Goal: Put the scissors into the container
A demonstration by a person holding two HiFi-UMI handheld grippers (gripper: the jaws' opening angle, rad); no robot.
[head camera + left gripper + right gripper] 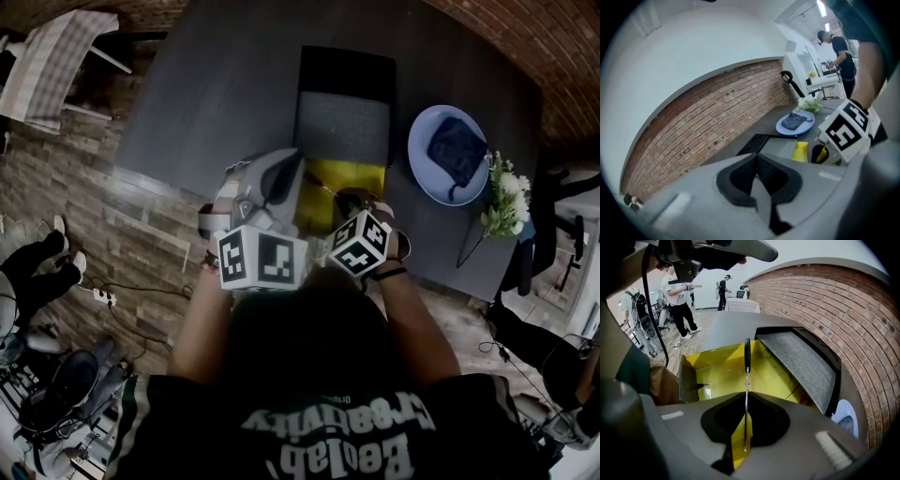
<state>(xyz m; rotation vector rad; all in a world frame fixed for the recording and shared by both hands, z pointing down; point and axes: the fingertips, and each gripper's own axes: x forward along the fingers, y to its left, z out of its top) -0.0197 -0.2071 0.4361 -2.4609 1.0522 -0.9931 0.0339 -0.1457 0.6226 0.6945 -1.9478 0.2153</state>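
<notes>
Right gripper view gives me the clearest read: the right gripper (746, 398) has its claw pinching the scissors (746, 380) edge-on by the blade, with the black handle at the far end, out over the open yellow container (717, 373). I cannot tell whether the handle touches the container's floor. On the left gripper (757, 165) the claw is pressed together with nothing in it, and I see it just left of the container, near the table's (216, 94) near edge. On the far side of the container lies a black tray (345, 127) with a grey mat. To the right I see a blue plate (422, 155) carrying a dark cloth (457, 145), and white flowers (506, 202) just right of the plate.
</notes>
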